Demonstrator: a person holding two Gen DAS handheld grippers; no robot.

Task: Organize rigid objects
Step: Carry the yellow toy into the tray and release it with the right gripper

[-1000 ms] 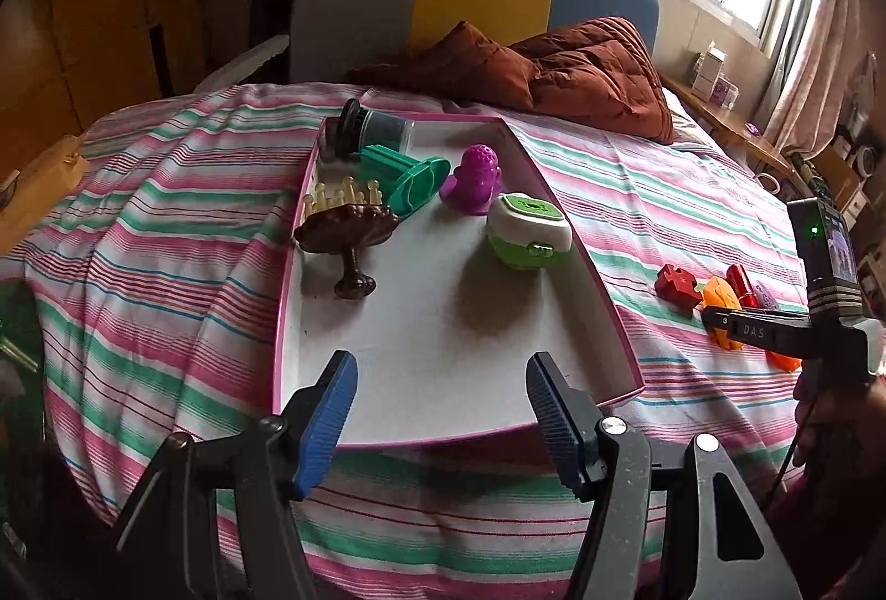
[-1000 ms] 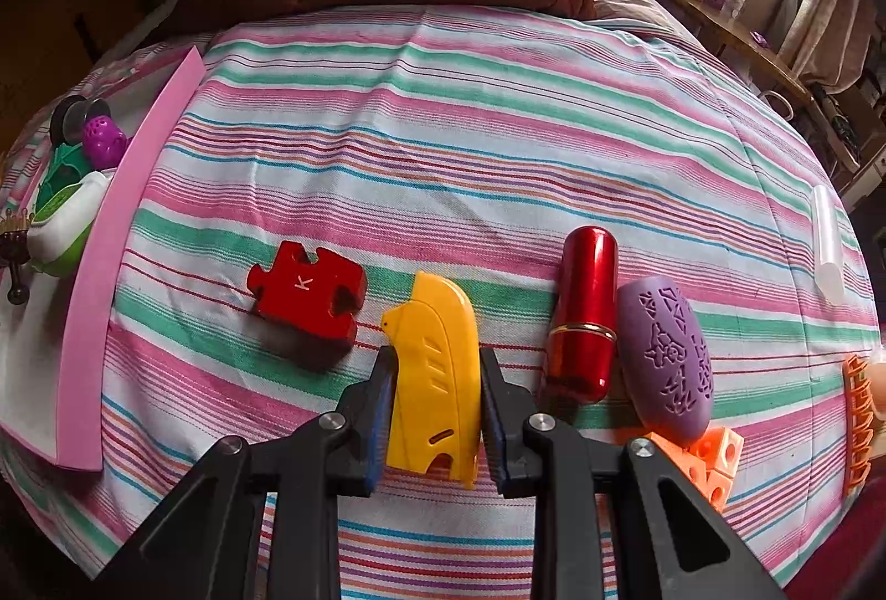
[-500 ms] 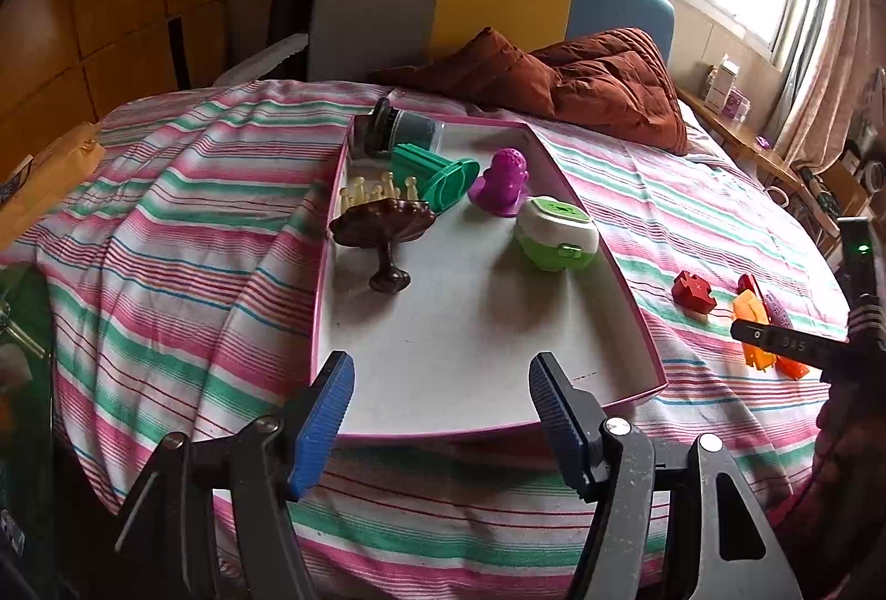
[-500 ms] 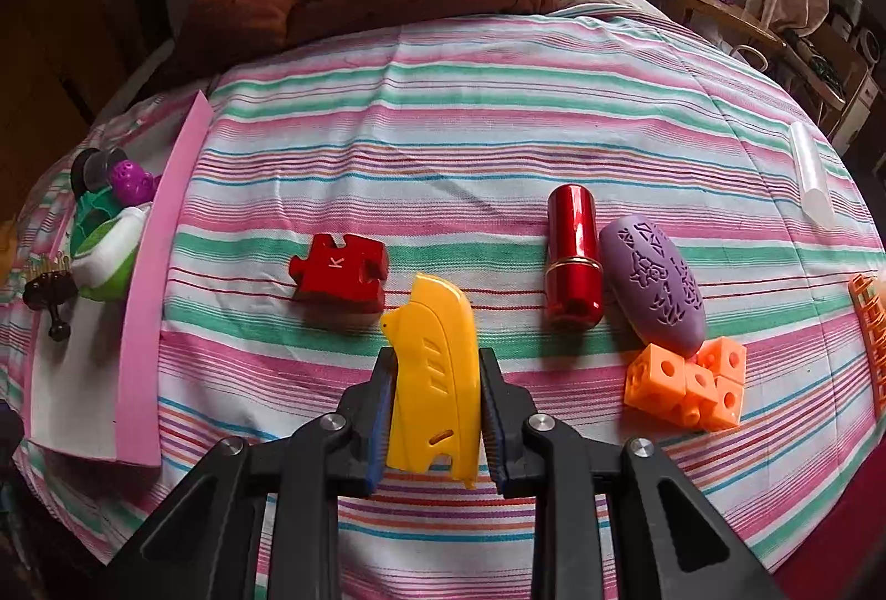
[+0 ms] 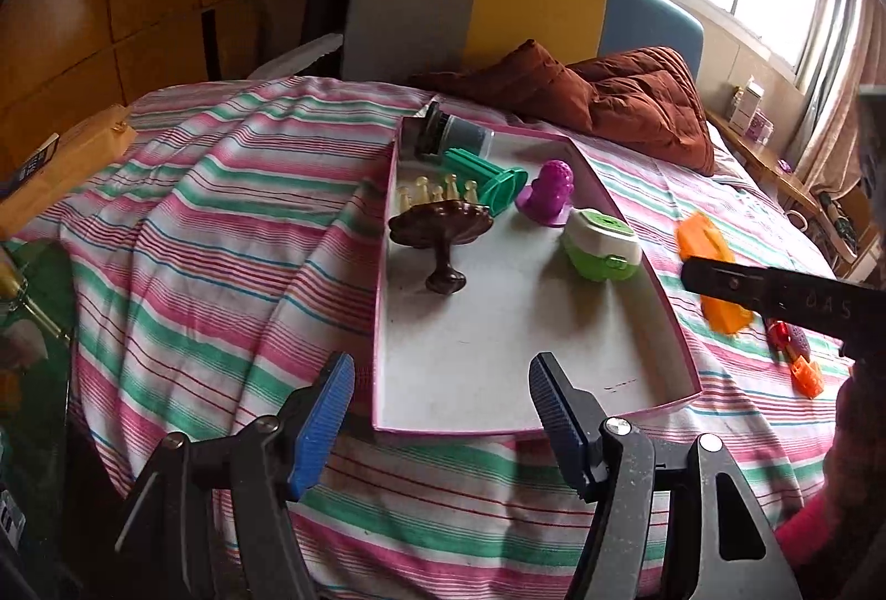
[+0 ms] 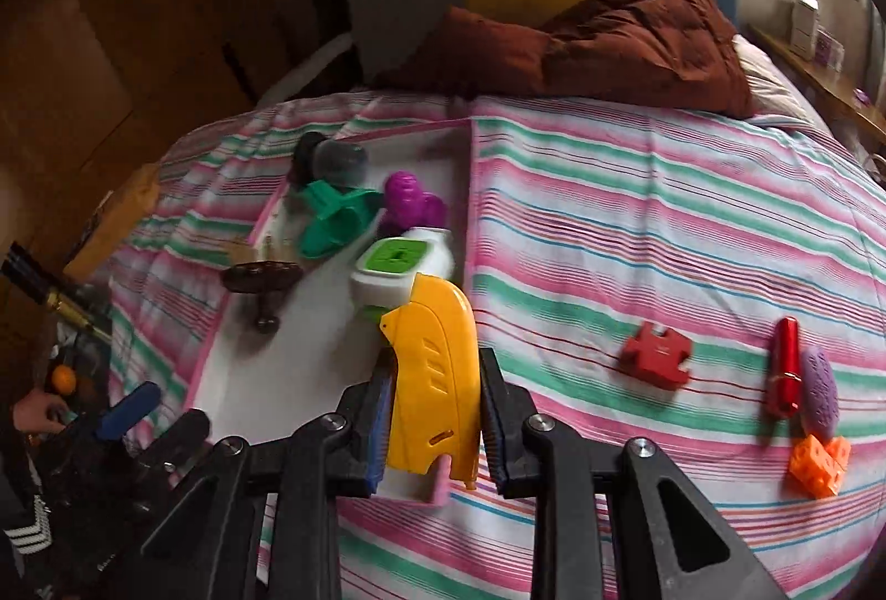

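My right gripper (image 6: 432, 417) is shut on a yellow plastic piece (image 6: 434, 373) and holds it in the air over the right rim of the pink-edged white tray (image 6: 468, 190). In the left wrist view the same yellow piece (image 5: 711, 273) hangs beside the tray (image 5: 498, 356), behind the right gripper's dark body. My left gripper (image 5: 437, 411) stands open and empty at the tray's near edge. In the tray lie a brown stand (image 5: 440, 229), a green-and-white box (image 5: 601, 245), a purple figure (image 5: 548, 193), a teal piece (image 5: 487, 179) and a dark cup (image 5: 454, 137).
On the striped bedspread to the right lie a red puzzle piece (image 6: 656, 356), a red lipstick tube (image 6: 786, 367), a purple oval (image 6: 819, 392) and orange cubes (image 6: 817, 459). A brown quilt (image 6: 598, 40) and a headboard are at the back. A person's hand (image 6: 33, 414) is at the lower left.
My right gripper has lifted the yellow piece off the bedspread and carried it left to the tray's rim. The left gripper has drifted slightly along the tray's near edge and stays open.
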